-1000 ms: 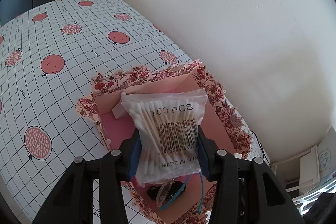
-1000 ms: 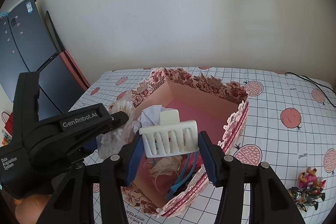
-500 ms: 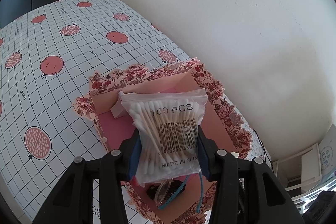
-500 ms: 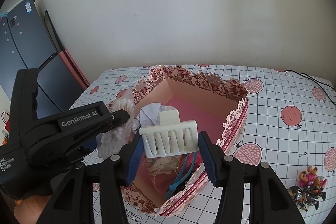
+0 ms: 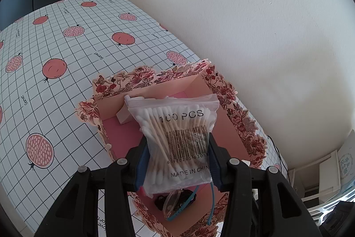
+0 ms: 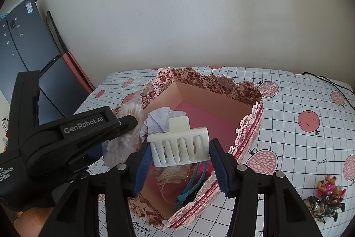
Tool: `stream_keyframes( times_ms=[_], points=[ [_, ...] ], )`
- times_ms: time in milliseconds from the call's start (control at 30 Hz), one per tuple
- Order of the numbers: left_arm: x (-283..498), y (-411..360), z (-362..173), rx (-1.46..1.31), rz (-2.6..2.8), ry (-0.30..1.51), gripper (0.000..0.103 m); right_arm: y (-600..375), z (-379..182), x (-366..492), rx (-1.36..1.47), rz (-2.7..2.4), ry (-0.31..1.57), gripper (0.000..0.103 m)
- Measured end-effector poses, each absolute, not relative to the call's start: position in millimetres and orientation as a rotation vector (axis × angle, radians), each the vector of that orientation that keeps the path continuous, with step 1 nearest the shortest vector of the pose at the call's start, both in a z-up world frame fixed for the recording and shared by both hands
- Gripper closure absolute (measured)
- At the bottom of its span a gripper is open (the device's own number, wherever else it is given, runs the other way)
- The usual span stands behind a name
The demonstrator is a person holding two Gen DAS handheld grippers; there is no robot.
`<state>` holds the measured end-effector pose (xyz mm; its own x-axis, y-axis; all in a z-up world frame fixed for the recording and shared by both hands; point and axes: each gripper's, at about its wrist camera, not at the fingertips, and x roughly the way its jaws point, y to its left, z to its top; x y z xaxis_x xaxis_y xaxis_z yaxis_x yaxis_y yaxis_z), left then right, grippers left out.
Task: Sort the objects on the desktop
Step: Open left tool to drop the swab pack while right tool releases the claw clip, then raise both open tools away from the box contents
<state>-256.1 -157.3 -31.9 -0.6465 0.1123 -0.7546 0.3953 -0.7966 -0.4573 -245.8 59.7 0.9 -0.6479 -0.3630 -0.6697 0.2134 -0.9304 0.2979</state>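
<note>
A pink box with floral scalloped edges point(image 5: 221, 83) point(image 6: 248, 94) stands open on the checked tablecloth. My left gripper point(image 5: 177, 161) is shut on a clear bag of cotton swabs point(image 5: 177, 137) and holds it above the box. In the right wrist view the left gripper point(image 6: 124, 123) comes in from the left with the bag point(image 6: 131, 110). My right gripper point(image 6: 179, 163) is shut on a cream hair claw clip point(image 6: 179, 148), held over the box's near end. Inside the box lie crumpled paper point(image 6: 159, 119), twine point(image 6: 173, 177) and blue-framed glasses point(image 5: 177, 203) point(image 6: 190, 188).
Small toy figures point(image 6: 328, 197) lie on the cloth at the right. A black cable point(image 6: 328, 81) runs along the far right edge. The white wall stands just behind the table. A dark fridge point(image 6: 20, 41) stands at the left.
Both grippers have shifted slightly further over the box with their loads; the box looks a little lower and closer in both views. Grips are unchanged.
</note>
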Motion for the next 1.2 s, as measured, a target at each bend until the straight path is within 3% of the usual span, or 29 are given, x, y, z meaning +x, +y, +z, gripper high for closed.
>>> stream_keyframes(
  times_ms=[533,667,1133,1200],
  points=[
    [-255.5,-152.8,-29.7,1.239,-2.555,0.902,0.052,59.1,-0.8,-246.8,1.111,-2.573,-0.277,0.047],
    [-255.2,-152.0,-29.8,1.243,-2.555,0.897,0.046,60.0,-0.1,-246.8,1.109,-2.574,-0.280,0.047],
    [-254.4,-151.9,-22.4,1.232,-2.562,0.852,0.043,66.6,6.9,-245.7,1.079,-2.588,-0.307,0.047],
    [-253.4,-151.8,-20.1,1.223,-2.561,0.843,0.042,69.4,7.7,-245.6,1.074,-2.607,-0.316,0.041]
  ],
)
